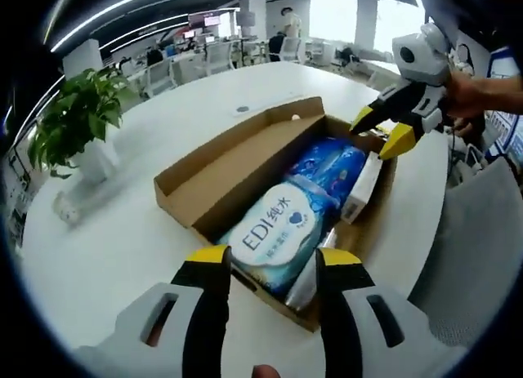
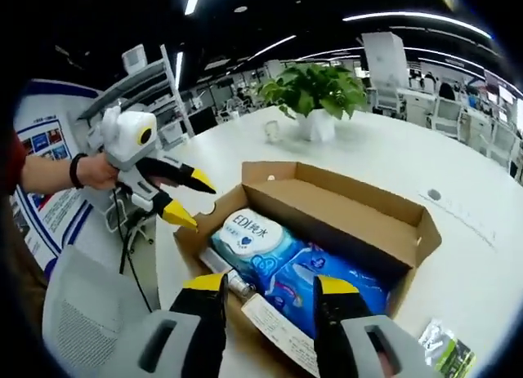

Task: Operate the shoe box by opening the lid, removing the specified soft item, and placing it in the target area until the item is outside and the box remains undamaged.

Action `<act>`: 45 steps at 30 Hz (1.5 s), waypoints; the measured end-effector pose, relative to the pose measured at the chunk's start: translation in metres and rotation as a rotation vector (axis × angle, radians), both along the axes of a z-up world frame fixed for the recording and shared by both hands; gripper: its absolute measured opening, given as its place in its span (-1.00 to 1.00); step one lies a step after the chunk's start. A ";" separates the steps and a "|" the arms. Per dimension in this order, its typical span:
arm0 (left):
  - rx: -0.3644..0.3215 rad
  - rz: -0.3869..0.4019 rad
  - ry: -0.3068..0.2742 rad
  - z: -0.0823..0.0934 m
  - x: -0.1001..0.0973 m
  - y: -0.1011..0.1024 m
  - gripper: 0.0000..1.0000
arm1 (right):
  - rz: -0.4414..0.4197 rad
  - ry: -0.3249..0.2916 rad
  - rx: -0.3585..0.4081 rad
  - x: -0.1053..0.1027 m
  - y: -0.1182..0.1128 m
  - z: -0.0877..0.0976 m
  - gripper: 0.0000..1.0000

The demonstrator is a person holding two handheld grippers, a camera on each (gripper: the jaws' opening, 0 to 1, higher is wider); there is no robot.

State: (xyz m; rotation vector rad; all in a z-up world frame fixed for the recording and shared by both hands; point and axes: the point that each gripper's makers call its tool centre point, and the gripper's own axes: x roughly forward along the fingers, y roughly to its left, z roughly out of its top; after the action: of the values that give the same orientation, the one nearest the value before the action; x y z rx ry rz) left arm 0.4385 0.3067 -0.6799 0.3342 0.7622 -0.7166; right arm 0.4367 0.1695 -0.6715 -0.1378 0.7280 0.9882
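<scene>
An open cardboard shoe box (image 1: 229,166) lies on the white table with its lid folded back flat. Inside lie a white and blue wipes pack marked EDI (image 1: 274,227), a blue soft pack (image 1: 331,166) and a white flat carton (image 1: 364,186). My left gripper (image 1: 274,260) is open, just above the wipes pack at the box's near end. My right gripper (image 1: 380,129) is open over the far corner. In the right gripper view the box (image 2: 351,211), the wipes pack (image 2: 249,235) and the blue pack (image 2: 327,284) lie beyond my right gripper (image 2: 270,286), with the left gripper (image 2: 189,200) beside the box.
A potted plant (image 1: 78,117) (image 2: 315,92) stands on the table beyond the lid. A small green and white packet (image 2: 445,349) lies near the box. A grey chair (image 1: 474,255) (image 2: 82,313) stands by the table edge. A hand (image 2: 94,172) holds the left gripper.
</scene>
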 end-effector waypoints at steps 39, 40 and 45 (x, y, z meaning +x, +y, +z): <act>0.341 -0.384 0.073 -0.061 0.023 -0.015 0.10 | 0.417 -0.064 -0.301 0.035 0.083 -0.080 0.17; 0.349 -0.386 0.076 -0.063 0.023 -0.015 0.10 | 0.424 -0.063 -0.314 0.035 0.082 -0.082 0.17; 0.370 -0.402 0.069 -0.071 0.023 -0.013 0.10 | 0.453 -0.082 -0.345 0.030 0.080 -0.090 0.17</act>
State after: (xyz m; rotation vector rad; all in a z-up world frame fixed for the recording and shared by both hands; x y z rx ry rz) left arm 0.4613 0.2932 -0.7507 0.8180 0.9057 -0.9680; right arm 0.4667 0.2492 -0.7613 -0.6632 0.8048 1.2696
